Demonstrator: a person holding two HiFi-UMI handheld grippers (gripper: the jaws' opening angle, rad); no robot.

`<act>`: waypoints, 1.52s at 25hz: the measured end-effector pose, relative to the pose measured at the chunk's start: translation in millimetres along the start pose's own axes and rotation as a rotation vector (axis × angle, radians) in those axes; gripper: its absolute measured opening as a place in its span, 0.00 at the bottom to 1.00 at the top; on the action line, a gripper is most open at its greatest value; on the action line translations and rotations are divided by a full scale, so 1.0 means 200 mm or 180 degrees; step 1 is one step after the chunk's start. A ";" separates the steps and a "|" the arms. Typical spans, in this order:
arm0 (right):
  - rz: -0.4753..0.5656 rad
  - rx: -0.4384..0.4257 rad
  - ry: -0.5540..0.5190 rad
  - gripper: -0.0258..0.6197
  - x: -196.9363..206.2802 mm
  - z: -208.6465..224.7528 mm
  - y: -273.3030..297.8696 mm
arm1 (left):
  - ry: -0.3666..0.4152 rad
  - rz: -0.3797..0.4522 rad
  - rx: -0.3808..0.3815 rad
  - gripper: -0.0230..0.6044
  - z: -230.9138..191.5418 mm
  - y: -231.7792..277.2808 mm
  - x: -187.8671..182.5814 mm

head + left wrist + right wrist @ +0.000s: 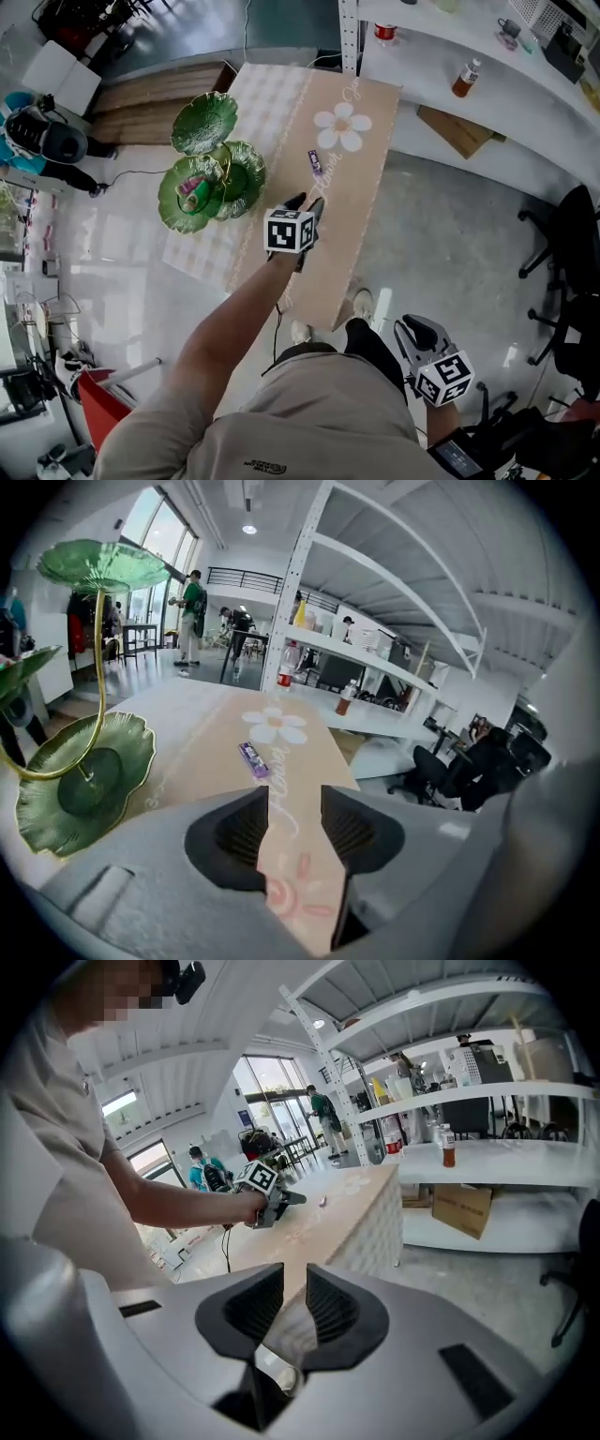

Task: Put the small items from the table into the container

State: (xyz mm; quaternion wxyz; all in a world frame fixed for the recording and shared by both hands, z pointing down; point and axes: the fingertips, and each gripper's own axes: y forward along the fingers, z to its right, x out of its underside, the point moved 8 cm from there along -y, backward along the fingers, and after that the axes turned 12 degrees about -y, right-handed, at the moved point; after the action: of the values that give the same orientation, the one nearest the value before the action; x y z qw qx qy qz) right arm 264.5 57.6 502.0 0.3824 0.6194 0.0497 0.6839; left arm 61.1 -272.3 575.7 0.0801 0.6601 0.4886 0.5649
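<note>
A: How are the claws shown?
B: The left claw (295,827) is shown parted and empty over the table (366,187). The right claw (293,1302), narrowly parted, is also empty.
A: And the item?
B: A purple packet (316,162) is seen at upper centre, right of the green tiered dish (202,187).

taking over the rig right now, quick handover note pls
Left gripper: open, empty, over the table, pointing toward the purple packet but short of it.
Right gripper: open, empty, low at the person's side, off the table.
Things: the packet lies on the tan cloth near the flower print; the green leaf-dish stand is to its left in the head view.
Done: one small item lies in a lower dish.
Left: the packet goes in the stand.
</note>
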 end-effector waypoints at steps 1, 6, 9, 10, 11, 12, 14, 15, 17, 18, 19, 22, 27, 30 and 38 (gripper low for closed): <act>-0.0012 0.0005 0.0024 0.17 0.01 0.04 -0.01 | -0.0012 0.0006 -0.0080 0.32 -0.01 0.06 -0.04; -0.0089 0.0073 0.0119 0.17 0.07 0.22 -0.08 | 0.0000 -0.0010 -0.0411 0.32 -0.07 0.32 -0.17; -0.0136 0.0111 0.0170 0.17 0.10 0.32 -0.11 | -0.0027 -0.0035 -0.0575 0.32 -0.10 0.43 -0.21; -0.0146 0.0113 0.0187 0.17 0.11 0.35 -0.12 | -0.0036 -0.0035 -0.0624 0.32 -0.11 0.45 -0.22; -0.0155 0.0109 0.0197 0.17 0.11 0.37 -0.13 | -0.0047 -0.0035 -0.0665 0.32 -0.11 0.48 -0.22; -0.0164 0.0100 0.0199 0.17 0.12 0.39 -0.14 | -0.0060 -0.0038 -0.0703 0.32 -0.12 0.50 -0.22; -0.0184 0.0083 0.0195 0.17 0.13 0.42 -0.16 | -0.0097 -0.0052 -0.0787 0.32 -0.15 0.55 -0.22; -0.0199 0.0079 0.0200 0.17 0.13 0.44 -0.16 | -0.0132 -0.0060 -0.0830 0.32 -0.16 0.57 -0.22; -0.0240 0.0088 0.0219 0.17 0.15 0.47 -0.18 | -0.0262 -0.0076 -0.0884 0.32 -0.19 0.60 -0.21; -0.0258 0.0102 0.0227 0.17 0.16 0.48 -0.19 | -0.0340 -0.0084 -0.0887 0.32 -0.19 0.61 -0.20; -0.0270 0.0117 0.0233 0.17 0.17 0.50 -0.20 | -0.0408 -0.0085 -0.0879 0.32 -0.20 0.62 -0.19; -0.0285 0.0132 0.0231 0.17 0.18 0.53 -0.22 | -0.0490 -0.0064 -0.0870 0.19 -0.20 0.62 -0.19; -0.0275 0.0094 0.0197 0.17 0.17 0.55 -0.22 | -0.0484 -0.0058 -0.0907 0.18 -0.20 0.58 -0.18; -0.0253 0.0057 0.0154 0.17 0.15 0.54 -0.19 | -0.0501 0.0001 -0.0846 0.18 -0.18 0.52 -0.19; -0.0159 -0.0140 -0.0045 0.17 0.05 0.45 -0.08 | -0.0425 0.0125 -0.0552 0.18 -0.06 0.25 -0.17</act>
State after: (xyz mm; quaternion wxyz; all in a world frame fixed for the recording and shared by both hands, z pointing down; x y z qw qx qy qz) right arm 352.4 38.1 522.1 0.4132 0.6142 0.0475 0.6706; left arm 83.1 -327.6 590.0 0.1582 0.6964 0.4183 0.5613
